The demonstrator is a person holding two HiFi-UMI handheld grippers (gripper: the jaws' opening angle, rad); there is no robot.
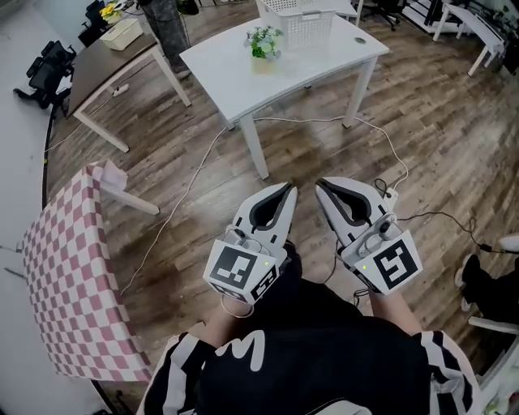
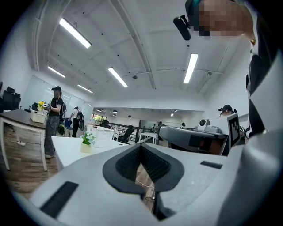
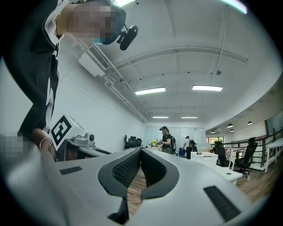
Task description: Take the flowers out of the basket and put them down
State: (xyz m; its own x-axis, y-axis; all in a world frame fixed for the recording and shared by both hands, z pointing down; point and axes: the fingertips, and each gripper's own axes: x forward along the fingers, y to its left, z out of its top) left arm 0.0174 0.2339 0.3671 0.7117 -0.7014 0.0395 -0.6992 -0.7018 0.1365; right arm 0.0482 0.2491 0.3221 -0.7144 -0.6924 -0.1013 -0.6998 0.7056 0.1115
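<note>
Step in hand, as I judge it: the approach. Nothing is gripped.

Left gripper (image 1: 288, 188): jaws together at the tips, nothing between them but floor in its own view (image 2: 141, 148). It is held low in front of me, well apart from the work.

The flowers (image 1: 264, 42), a small pot of them, appear to stand on the white table (image 1: 324, 73) just left of the basket (image 1: 304, 23), not in it (so the task may be partly done already, or there are more inside).

Right gripper (image 1: 320, 185): also closed and empty, tips meeting in its own view (image 3: 140, 152).

To do this well:
- Step over the cable (image 1: 195, 186) that runs across the floor towards the table legs.
- Keep clear of the checkered table (image 1: 65, 275) at my left.
- Open the jaws before reaching the table, not at it.
- Come in level from the near edge, so I can see over the basket rim first.
- Take stems or pot low down; the pot looks light and likely to tip.

Hard to make out:
- The basket is cut off by the top edge of the head view, and its inside is hidden in every view.
- In the left gripper view the flowers (image 2: 87, 140) are tiny, and I cannot tell whether they touch the basket.
- A person (image 1: 166, 24) by the far desk is only partly in frame.
</note>
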